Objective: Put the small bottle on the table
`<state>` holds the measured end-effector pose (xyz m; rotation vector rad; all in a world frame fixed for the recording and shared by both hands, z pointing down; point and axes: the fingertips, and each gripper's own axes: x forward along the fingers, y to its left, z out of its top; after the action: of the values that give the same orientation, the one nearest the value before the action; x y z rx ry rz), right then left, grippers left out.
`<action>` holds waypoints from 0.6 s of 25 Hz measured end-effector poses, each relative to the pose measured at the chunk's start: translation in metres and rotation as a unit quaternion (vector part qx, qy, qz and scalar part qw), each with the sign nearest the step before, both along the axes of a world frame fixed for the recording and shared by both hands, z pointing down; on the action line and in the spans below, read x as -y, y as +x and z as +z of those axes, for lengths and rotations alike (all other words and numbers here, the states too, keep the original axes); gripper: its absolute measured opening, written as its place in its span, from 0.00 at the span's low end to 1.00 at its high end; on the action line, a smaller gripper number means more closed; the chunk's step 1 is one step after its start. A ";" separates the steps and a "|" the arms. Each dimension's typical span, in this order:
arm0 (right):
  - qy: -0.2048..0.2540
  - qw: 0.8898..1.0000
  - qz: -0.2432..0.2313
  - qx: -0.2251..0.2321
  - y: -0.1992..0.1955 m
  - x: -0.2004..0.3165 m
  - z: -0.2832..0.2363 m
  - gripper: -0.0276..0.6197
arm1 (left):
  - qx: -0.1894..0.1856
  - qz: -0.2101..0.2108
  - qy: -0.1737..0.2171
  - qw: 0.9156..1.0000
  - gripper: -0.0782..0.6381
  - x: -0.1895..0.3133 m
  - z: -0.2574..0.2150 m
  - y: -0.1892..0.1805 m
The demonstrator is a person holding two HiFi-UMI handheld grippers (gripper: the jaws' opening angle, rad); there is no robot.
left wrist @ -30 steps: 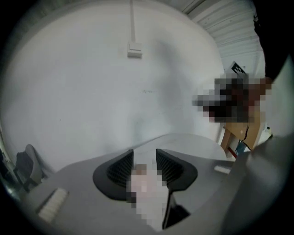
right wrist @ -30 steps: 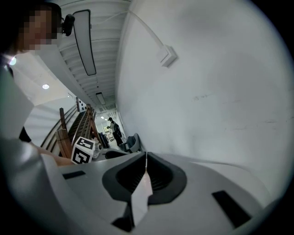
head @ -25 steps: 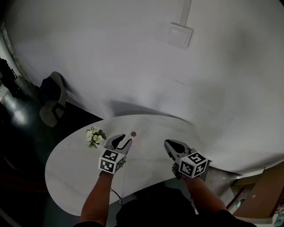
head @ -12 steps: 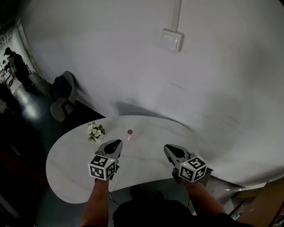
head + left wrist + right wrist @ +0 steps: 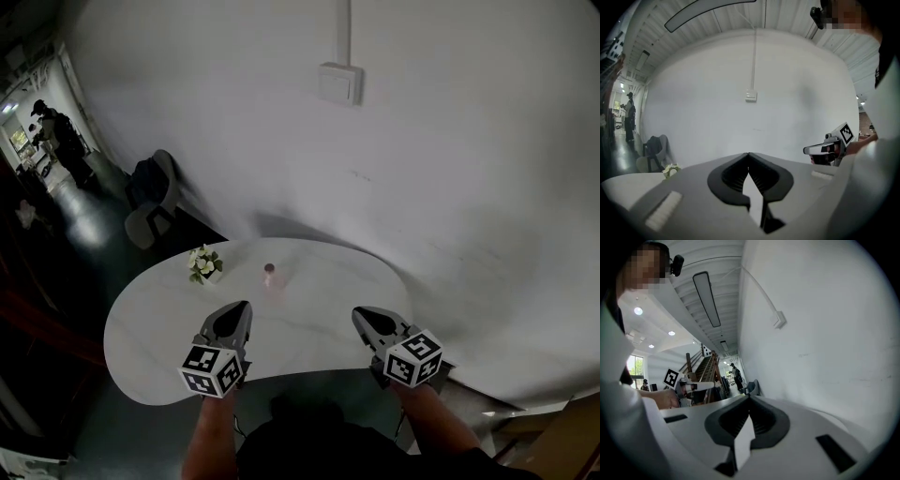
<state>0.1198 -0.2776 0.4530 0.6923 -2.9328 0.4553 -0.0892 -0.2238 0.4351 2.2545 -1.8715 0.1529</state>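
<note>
Two closed, empty sets of jaws: left gripper [image 5: 240,310], right gripper [image 5: 362,317], over near edge of surface [image 5: 150,328]. Bottle [image 5: 270,273] upright, apart. Likely placed; withdraw straight back, clear of bottle.

Three views: one high overhead, two low over the table's near edge.
The head view looks steeply down on the table [image 5: 159,328] and the far wall [image 5: 450,141]. The left gripper [image 5: 242,307] camera faces that wall squarely, while the right gripper [image 5: 357,314] camera looks far and left along it. All three share the wall switch [image 5: 339,84], and each gripper view catches the other gripper.
</note>
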 end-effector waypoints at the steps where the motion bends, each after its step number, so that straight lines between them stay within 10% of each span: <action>1: 0.005 1.000 -0.003 0.003 0.000 -0.001 -0.004 0.06 | 0.002 -0.007 0.004 1.000 0.13 -0.004 -0.002 0.001; 15: 0.068 0.996 -0.044 0.049 -0.068 -0.007 -0.057 0.06 | 0.016 -0.045 0.027 0.998 0.13 -0.028 -0.028 -0.043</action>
<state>0.0519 -0.2708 0.3959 0.5673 -3.0943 0.2902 -0.1320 -0.1959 0.4070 2.2111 -2.0128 0.1271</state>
